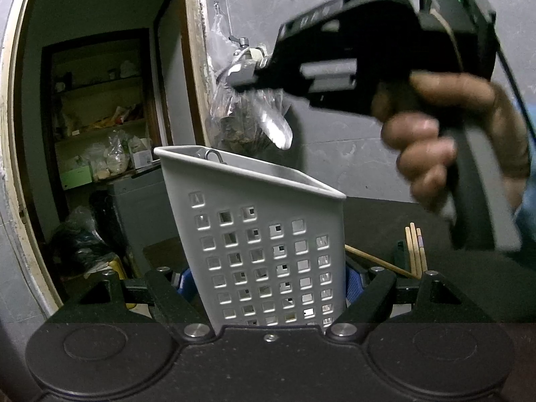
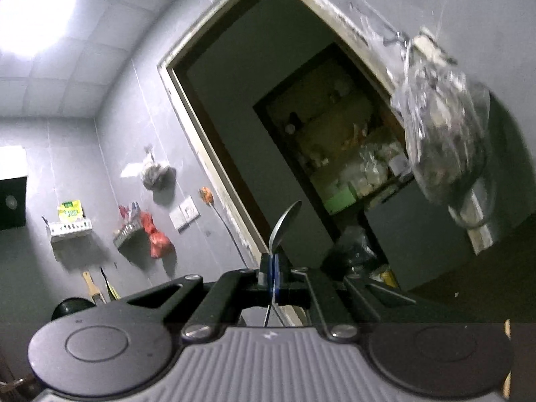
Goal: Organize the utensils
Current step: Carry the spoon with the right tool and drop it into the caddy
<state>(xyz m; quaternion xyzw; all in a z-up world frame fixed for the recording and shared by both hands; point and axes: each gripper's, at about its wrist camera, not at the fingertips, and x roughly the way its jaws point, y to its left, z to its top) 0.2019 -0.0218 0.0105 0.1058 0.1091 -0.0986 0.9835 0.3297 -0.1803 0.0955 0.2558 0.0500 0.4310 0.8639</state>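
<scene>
Between the blue pads of the left gripper (image 1: 268, 281) stands a white perforated utensil holder (image 1: 264, 234), gripped low on both side walls and leaning slightly, with a small wire hook (image 1: 214, 155) at its back rim. Above the holder, toward its right, a hand (image 1: 462, 140) carries the right gripper (image 2: 272, 268), which is clamped tight on the thin handle of a metal spoon (image 2: 284, 224). Seen from the left wrist, the spoon's shiny bowl (image 1: 276, 127) hangs over the holder's open top without touching the rim. Right of the holder, low on the dark counter (image 1: 469, 288), lie several wooden chopsticks (image 1: 415, 251). Behind the holder, a clear plastic bag (image 1: 234, 124) hangs on the grey wall beside a doorway (image 1: 100, 100).
</scene>
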